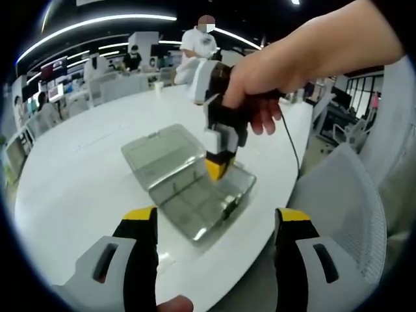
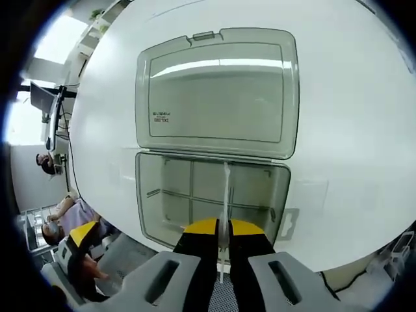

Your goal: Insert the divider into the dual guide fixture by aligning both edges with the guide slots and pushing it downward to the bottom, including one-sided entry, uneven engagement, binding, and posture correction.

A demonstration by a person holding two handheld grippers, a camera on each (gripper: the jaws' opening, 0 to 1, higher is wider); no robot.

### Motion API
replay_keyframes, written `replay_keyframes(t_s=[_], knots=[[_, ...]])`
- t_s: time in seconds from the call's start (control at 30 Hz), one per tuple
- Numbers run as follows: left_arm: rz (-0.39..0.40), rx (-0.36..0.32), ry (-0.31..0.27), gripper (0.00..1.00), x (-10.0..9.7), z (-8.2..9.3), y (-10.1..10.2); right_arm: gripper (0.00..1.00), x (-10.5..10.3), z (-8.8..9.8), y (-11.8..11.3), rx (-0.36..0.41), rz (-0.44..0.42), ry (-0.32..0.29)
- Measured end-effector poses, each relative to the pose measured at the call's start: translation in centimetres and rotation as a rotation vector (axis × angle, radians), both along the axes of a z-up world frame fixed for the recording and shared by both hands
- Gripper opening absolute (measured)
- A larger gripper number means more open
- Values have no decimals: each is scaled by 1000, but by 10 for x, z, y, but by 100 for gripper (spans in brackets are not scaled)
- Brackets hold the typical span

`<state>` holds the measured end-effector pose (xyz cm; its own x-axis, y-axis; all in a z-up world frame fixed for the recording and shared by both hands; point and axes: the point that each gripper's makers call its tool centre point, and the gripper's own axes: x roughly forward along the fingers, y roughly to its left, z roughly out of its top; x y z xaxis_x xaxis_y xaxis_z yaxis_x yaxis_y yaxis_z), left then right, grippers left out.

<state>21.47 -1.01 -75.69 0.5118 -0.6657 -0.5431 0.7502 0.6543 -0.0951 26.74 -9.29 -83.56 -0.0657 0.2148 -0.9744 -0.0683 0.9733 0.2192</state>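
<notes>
A clear plastic box (image 2: 148,195) with inner guide walls lies on the white table, its lid (image 2: 218,91) folded flat open behind it. My right gripper (image 2: 224,229) is shut on a thin clear divider (image 2: 227,188), which stands on edge over the right half of the box. In the left gripper view a hand holds that right gripper (image 1: 216,170) straight above the box (image 1: 170,211), beside the lid (image 1: 162,151). My left gripper (image 1: 214,224) hovers open near the table's edge, short of the box, with nothing between its jaws.
The round white table (image 1: 84,188) ends just past the box. A white mesh chair (image 1: 344,195) stands to the right. A person in a white shirt (image 1: 198,44) stands at the far side, desks and more chairs behind. My left gripper (image 2: 81,242) shows low left.
</notes>
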Motion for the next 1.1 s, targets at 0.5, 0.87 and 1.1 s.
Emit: replay_keyframes(t_s=[0.5,0.87,1.1], knots=[[2,1,2,72,1,-1,-1,0,2,-3,-3,-5,12,-1],[0,-1,0,72,1,0,-1,0,-2,0,-5,-13,8,0],[-3,1,0,72,0,1,-2,0,0,1,-5,-7,-9,-1]])
